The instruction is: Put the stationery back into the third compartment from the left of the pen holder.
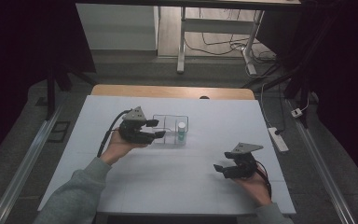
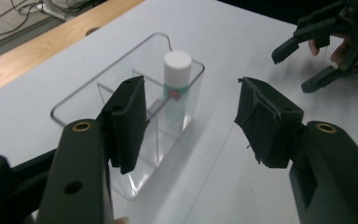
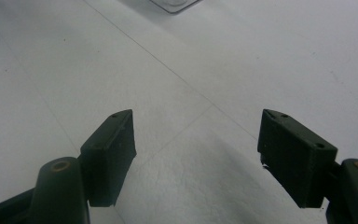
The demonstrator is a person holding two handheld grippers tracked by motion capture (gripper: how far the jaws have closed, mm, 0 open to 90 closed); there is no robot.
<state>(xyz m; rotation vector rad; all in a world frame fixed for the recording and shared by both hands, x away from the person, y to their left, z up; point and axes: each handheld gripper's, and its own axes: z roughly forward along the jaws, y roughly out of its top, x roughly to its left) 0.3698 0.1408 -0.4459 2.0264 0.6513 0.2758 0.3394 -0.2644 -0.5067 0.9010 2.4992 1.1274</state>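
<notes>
The left gripper (image 2: 191, 121) is held with its fingers (image 2: 128, 119) spread apart, nothing gripped. A small white-capped bottle (image 2: 176, 84) is seen upright in a clear divided tray (image 2: 74, 100), just past the fingers. The right gripper (image 3: 196, 158) is kept wide open too, over bare white bench (image 3: 214, 70).

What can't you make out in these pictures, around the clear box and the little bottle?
- Label on the bottle: too small and blurred in the left gripper view; tinier still in the high view.
- Clear box: its near corner is hidden behind the left gripper fingers.
- Clear box in the right gripper view: cut off by the top edge.
</notes>
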